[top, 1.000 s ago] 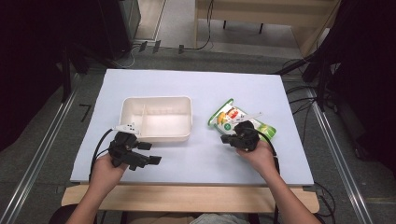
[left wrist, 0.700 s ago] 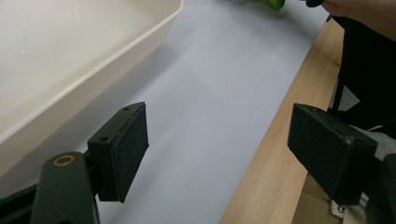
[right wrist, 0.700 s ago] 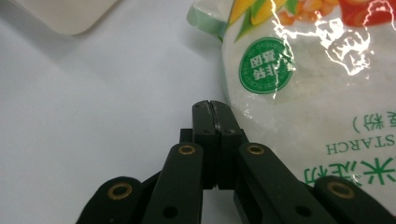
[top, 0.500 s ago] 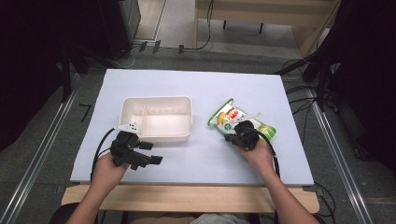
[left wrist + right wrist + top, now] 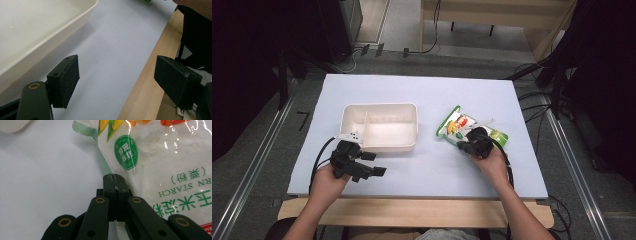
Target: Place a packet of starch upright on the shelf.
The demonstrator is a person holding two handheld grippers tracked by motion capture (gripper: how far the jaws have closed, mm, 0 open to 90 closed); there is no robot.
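Since the earlier frame, little has shifted: the right hand-held gripper stays on the starch bag, its jaws clamped together on the bag's near-left edge seal. The left hand-held gripper rests wide open, holding nothing, near the white tray. To lift cleanly, keep the pinch firm; the contents may sag. The bag is glossy, green-trimmed, powder-filled, lying flat right of the tray on the worktop.

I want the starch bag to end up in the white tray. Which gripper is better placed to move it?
The right gripper: its jaws are shut on the edge of the corn starch bag. The left gripper is open over bare table beside the tray.
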